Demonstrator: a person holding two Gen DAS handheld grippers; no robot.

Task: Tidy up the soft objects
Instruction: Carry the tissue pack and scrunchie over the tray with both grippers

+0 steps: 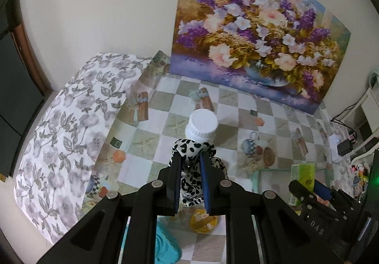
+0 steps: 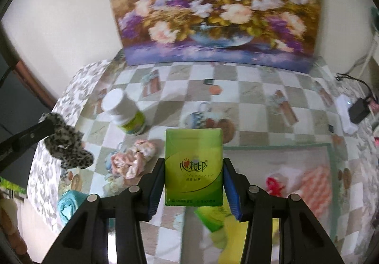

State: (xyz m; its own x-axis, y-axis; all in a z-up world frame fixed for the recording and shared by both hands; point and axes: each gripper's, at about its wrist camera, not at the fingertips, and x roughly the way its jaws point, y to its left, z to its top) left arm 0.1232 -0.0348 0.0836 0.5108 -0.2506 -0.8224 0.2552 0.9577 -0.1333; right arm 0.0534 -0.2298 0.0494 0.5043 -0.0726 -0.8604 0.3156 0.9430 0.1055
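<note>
My left gripper (image 1: 191, 162) is shut on a black-and-white leopard-print scrunchie (image 1: 194, 181), held up above the checkered tablecloth; the scrunchie (image 2: 67, 148) also hangs at the far left of the right wrist view. My right gripper (image 2: 193, 169) is shut on a green tissue pack (image 2: 193, 167), lifted over the table. In the left wrist view that pack (image 1: 304, 176) shows at the right by the other gripper. A pink scrunchie (image 2: 133, 157) lies on the cloth left of the pack. Another green pack (image 2: 210, 216) lies blurred below it.
A white pill bottle (image 2: 123, 111) with a green label stands mid-table; its cap (image 1: 203, 123) shows beyond the scrunchie. A pale green tray (image 2: 331, 157) at the right holds pink cloth items (image 2: 315, 183). A teal object (image 2: 67, 207) lies lower left. A flower painting (image 1: 255, 34) leans on the wall.
</note>
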